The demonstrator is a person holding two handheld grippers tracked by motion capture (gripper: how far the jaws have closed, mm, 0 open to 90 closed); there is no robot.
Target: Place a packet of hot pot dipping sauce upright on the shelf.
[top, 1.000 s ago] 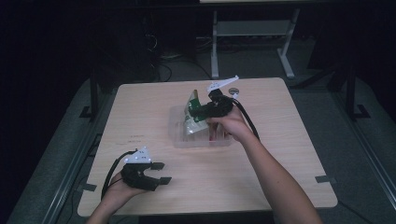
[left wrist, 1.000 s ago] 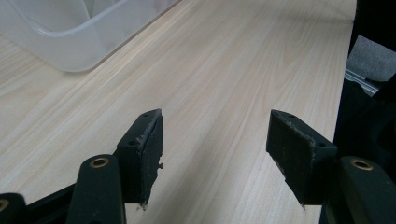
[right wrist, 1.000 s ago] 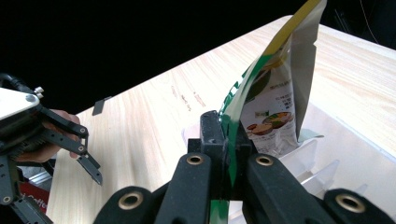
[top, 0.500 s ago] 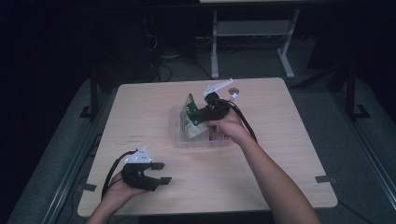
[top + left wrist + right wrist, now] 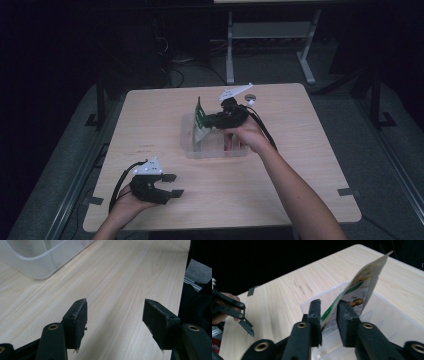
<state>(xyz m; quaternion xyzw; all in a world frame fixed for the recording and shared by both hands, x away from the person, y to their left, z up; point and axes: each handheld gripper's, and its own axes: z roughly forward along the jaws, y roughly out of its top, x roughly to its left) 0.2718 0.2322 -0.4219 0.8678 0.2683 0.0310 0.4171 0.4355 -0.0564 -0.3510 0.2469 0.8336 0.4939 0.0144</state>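
While the right gripper (image 5: 329,315) stands over the clear plastic bin (image 5: 216,150), its jaws have just been opening around a flat printed packet (image 5: 359,287); the packet is between the pads with a sliver of gap on the one side, so the grip looks slack or released rather than clamped

Packet: thin, white with green print and a food picture, standing on edge in the bin, long axis rising up and away from the jaws toward the bin's far wall, top corner well above the rim. High view puts the packet (image 5: 201,120) at the bin's left end, tilted, with the right gripper (image 5: 212,121) just beside it on the side toward the bin's middle. Whether its lower edge rests on the bin floor cannot be told

Left gripper (image 5: 172,185): held low over the table (image 5: 300,165), well apart from the bin on the near-left side, jaws wide open, nothing between them. Its own view shows only a corner of the bin (image 5: 32,262) ahead of the open left gripper (image 5: 115,315)

Judgement: the right hand is far the nearer and the work is its own. The move turns on the packet lying between the pads, edge-on; backing straight off along the jaw line should leave it standing or leaning in the bin, while any sideways drag would tip it over the left wall
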